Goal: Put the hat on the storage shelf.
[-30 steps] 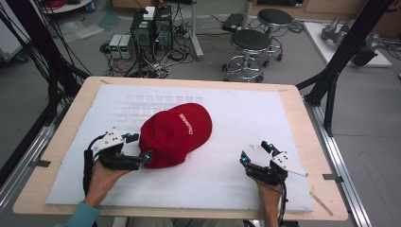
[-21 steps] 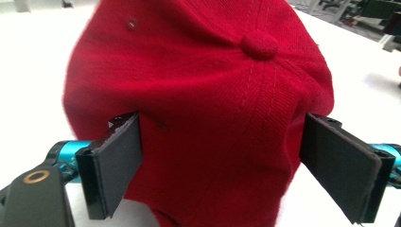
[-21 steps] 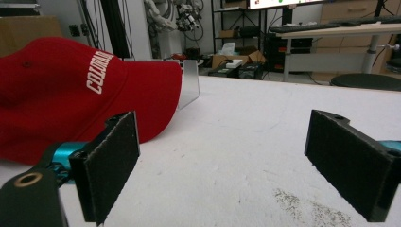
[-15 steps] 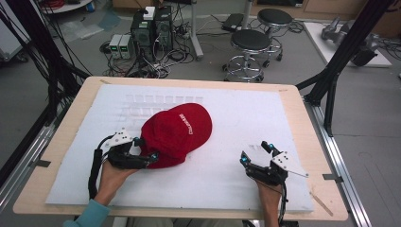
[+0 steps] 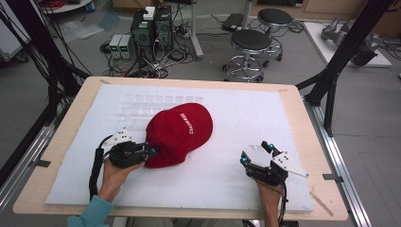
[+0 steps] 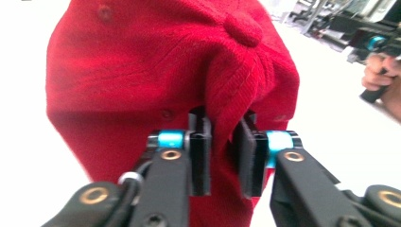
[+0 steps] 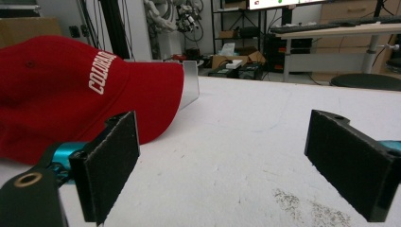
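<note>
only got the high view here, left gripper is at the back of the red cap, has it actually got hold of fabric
Observer: Yes. In the left gripper view the left gripper has just been closing, and a fold of the red cap is pinched between its fingers.
Operator: which part of the cap is that
Observer: The rear of the crown, just below the top button.
Operator: and the right one, anything in it
Observer: No. In the right gripper view the right gripper is open with bare white mat between its fingers.
Operator: what does the cap say
Observer: That view shows white letters starting COLORA; the rest is unclear.
</note>
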Demonstrator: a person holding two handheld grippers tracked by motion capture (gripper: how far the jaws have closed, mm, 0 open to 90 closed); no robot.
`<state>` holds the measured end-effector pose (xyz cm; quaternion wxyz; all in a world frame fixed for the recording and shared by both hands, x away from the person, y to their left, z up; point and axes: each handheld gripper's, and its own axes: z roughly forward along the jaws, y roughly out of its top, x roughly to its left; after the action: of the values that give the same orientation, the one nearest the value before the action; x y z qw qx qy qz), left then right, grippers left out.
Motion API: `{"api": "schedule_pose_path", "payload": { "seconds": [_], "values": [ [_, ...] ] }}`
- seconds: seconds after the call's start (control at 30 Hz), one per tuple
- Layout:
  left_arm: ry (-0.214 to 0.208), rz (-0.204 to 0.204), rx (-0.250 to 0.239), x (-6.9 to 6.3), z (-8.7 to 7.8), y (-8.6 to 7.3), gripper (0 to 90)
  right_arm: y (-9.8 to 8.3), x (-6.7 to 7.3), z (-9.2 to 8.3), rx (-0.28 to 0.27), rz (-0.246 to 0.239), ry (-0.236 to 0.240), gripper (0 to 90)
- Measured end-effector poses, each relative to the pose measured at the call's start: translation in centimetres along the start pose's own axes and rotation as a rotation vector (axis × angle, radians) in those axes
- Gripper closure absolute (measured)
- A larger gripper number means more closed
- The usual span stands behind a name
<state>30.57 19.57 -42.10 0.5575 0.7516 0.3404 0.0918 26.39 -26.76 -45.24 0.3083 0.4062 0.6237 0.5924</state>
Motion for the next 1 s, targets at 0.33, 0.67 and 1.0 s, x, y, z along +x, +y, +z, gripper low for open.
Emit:
{"api": "schedule_pose_path", "payload": {
  "seconds": [0.33, 0.67, 1.0],
  "values": [
    [-0.038, 0.009, -0.007, -0.2, -0.8, 0.5, 87.1, 0.0, 0.1, 0.0, -0.004, -0.008, -0.003, 10.0],
    [-0.047, 0.068, -0.025, -0.5, -2.1, 2.6, 87.3, 0.0, 0.1, 0.0, -0.006, -0.011, -0.005, 9.9],
    [-0.080, 0.160, -0.005, -1.1, -3.1, 6.4, 87.3, 0.0, 0.2, -0.1, -0.004, -0.022, -0.002, 10.0]
  ]
}}
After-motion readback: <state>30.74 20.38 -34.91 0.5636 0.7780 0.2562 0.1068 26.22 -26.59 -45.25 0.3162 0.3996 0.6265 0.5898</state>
